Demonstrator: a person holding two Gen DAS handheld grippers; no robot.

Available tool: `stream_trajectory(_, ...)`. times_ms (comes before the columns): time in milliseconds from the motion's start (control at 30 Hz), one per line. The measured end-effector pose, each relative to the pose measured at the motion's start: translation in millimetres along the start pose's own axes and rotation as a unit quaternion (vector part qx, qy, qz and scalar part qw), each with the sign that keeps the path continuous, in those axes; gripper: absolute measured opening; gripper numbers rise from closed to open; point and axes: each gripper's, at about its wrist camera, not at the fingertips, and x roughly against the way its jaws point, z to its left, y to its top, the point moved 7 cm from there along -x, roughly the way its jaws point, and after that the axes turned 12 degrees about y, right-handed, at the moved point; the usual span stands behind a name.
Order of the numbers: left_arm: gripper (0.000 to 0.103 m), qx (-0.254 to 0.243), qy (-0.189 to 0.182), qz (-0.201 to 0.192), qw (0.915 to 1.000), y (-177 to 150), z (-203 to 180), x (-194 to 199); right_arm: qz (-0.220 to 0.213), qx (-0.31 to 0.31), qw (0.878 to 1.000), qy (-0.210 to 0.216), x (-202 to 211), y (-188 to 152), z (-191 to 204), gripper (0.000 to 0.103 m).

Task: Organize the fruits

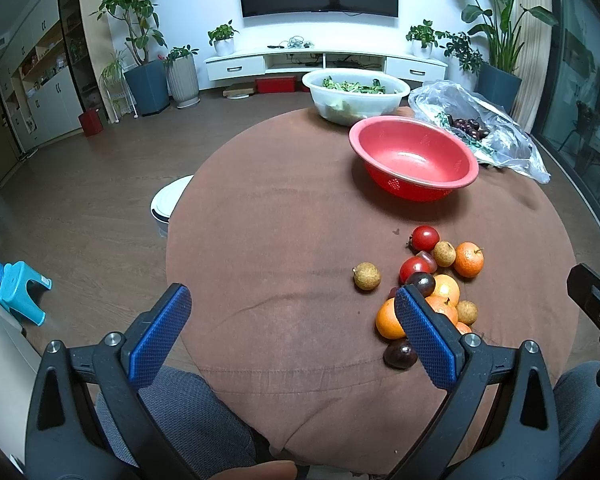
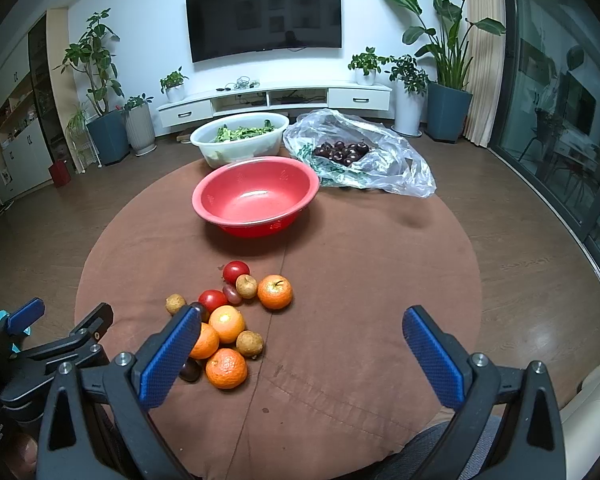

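Fruits [image 2: 228, 320] sit in a loose pile on the round brown table cloth [image 2: 360, 260], near edge, left of centre in the right wrist view: several oranges, two red tomatoes [image 2: 236, 271], small tan longans, a couple of dark plums. One longan [image 1: 366, 276] lies just apart from the pile on its left. Red bowl [image 2: 256, 196] stands empty further back, well apart from the pile. Behind it a white basin [image 2: 240, 140] with leafy greens, and beside that a clear plastic bag [image 2: 364, 160] holding dark cherries (bag lies open, flat on the table). Left gripper [image 1: 292, 320] hovers over the near table edge, jaws spread wide, nothing between them; its right finger overlaps the pile in view, contact unclear. Right gripper [image 2: 300, 340] likewise wide apart and empty, low over the cloth just right of the pile.
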Motion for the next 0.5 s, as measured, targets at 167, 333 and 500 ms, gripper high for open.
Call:
stream_trajectory(167,0.103,0.000,0.000,0.000,1.0000,-0.3,-0.3,-0.5,0.001,0.000,1.000,0.000,-0.1,0.0,-0.2,0.103)
stream_trajectory(333,0.103,0.000,0.000,0.000,1.0000,-0.1,0.0,0.0,0.001,0.000,1.000,0.000,-0.1,0.0,-1.1,0.103)
stream_trajectory(500,0.103,0.000,0.000,0.000,1.0000,-0.4,-0.1,-0.3,0.001,-0.001,1.000,0.000,0.0,-0.1,-0.7,0.103)
